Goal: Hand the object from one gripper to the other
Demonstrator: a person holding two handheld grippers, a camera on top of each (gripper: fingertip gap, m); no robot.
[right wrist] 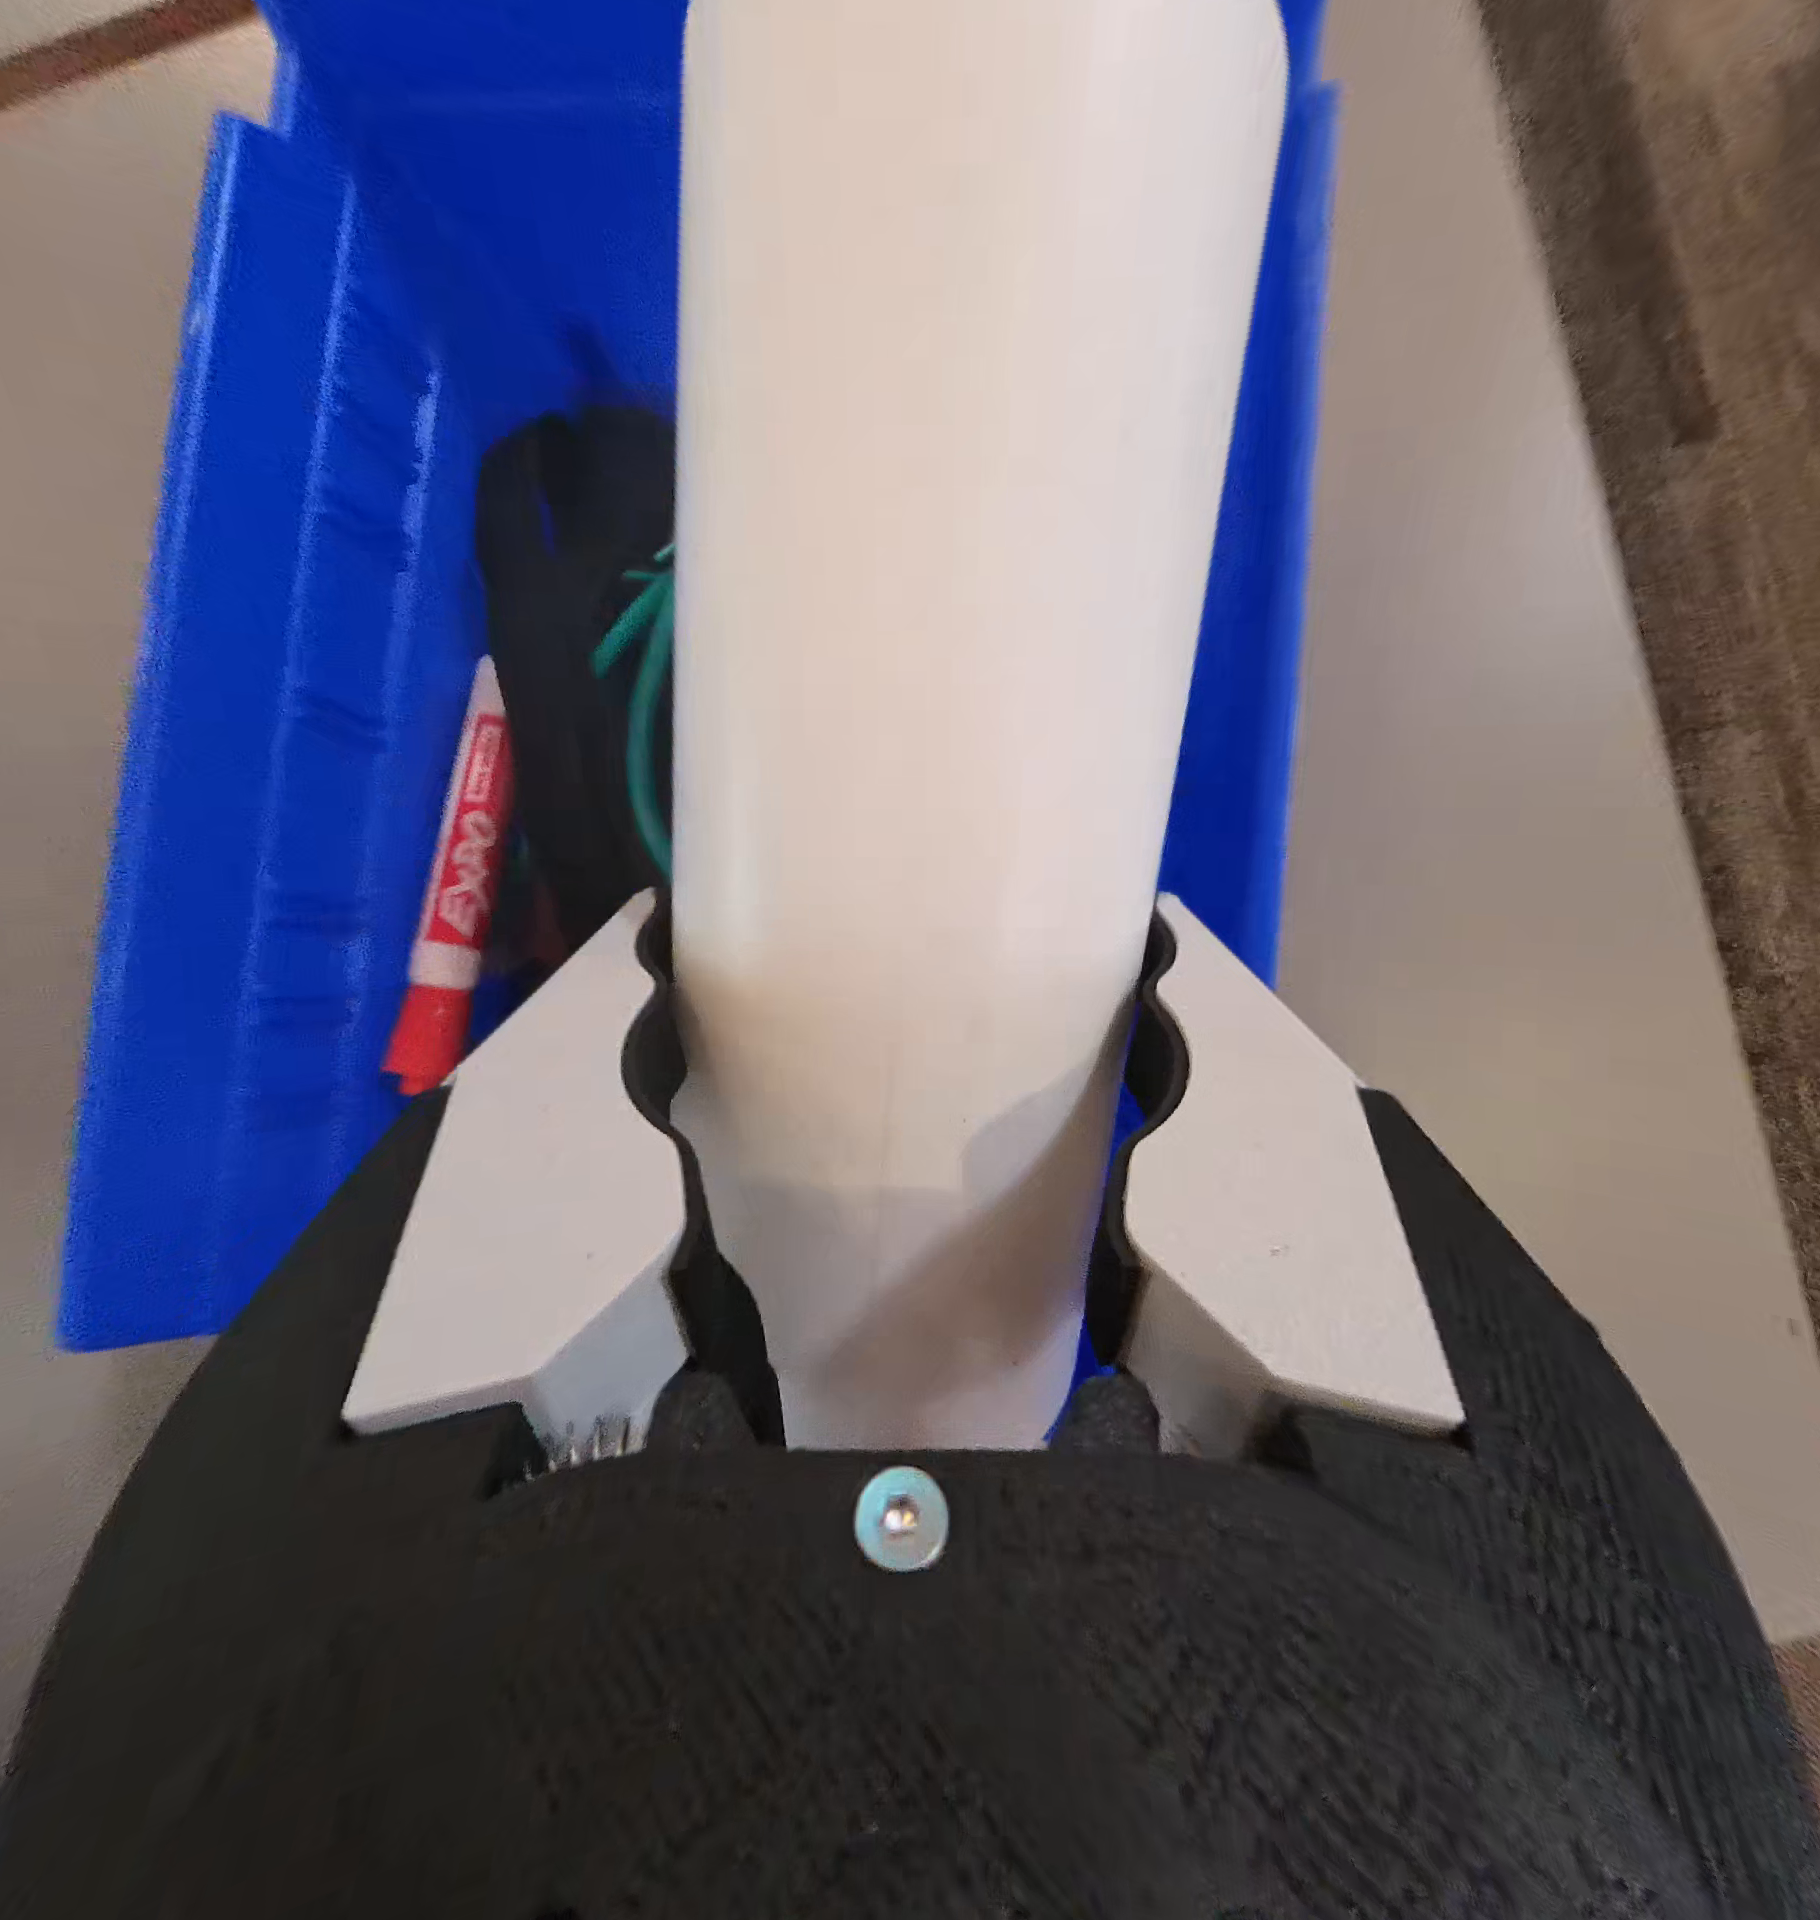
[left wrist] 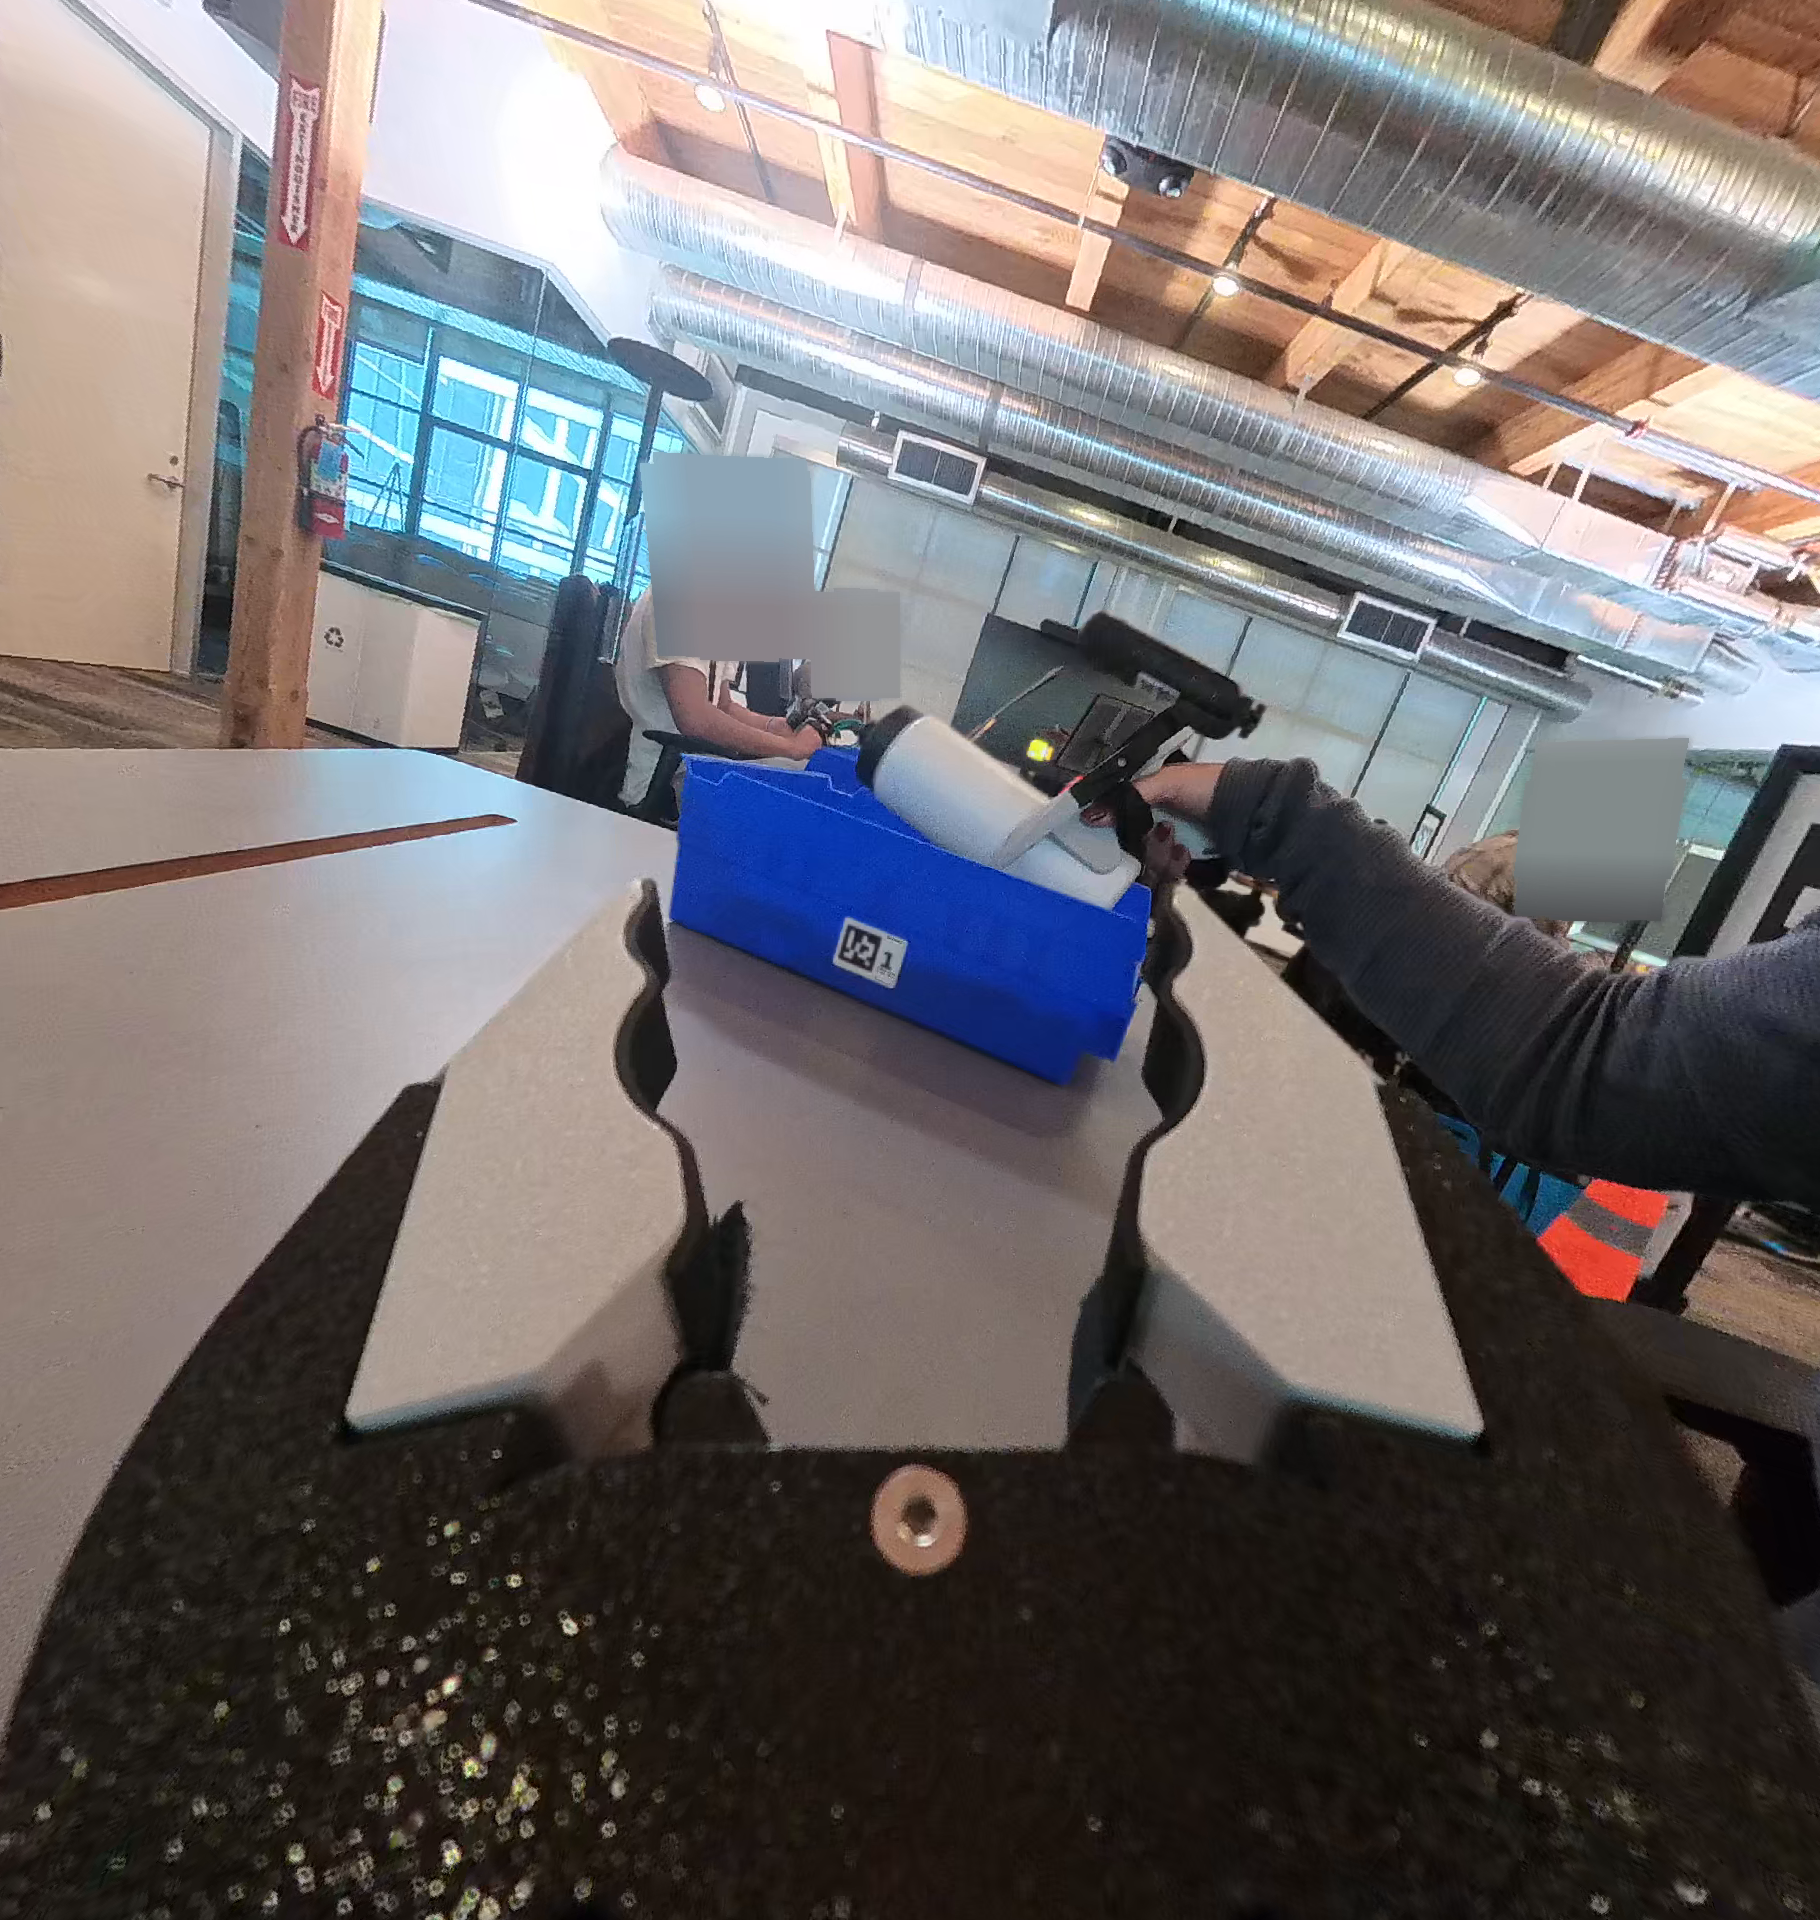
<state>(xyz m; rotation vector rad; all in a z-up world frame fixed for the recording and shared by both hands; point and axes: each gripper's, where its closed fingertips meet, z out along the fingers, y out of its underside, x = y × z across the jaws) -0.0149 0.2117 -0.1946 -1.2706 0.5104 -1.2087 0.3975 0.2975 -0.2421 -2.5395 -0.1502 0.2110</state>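
The smooth white cylindrical bottle with a black cap (right wrist: pixel 947 582) lies tilted above the blue plastic bin (right wrist: pixel 220 831), cap end raised, pointing away from my right gripper (right wrist: pixel 911 1049), which clamps its base. My left gripper (left wrist: pixel 911 997) stands wide, empty, over the grey bench (left wrist: pixel 210 987).

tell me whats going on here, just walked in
A person is working two handheld grippers at a grey table. The right gripper is shut on the base end of a white bottle, holding it tilted over a blue bin that also holds a red marker and some cords. The left gripper is open and empty, pointed at the bin from a short way back. No handover has happened yet.
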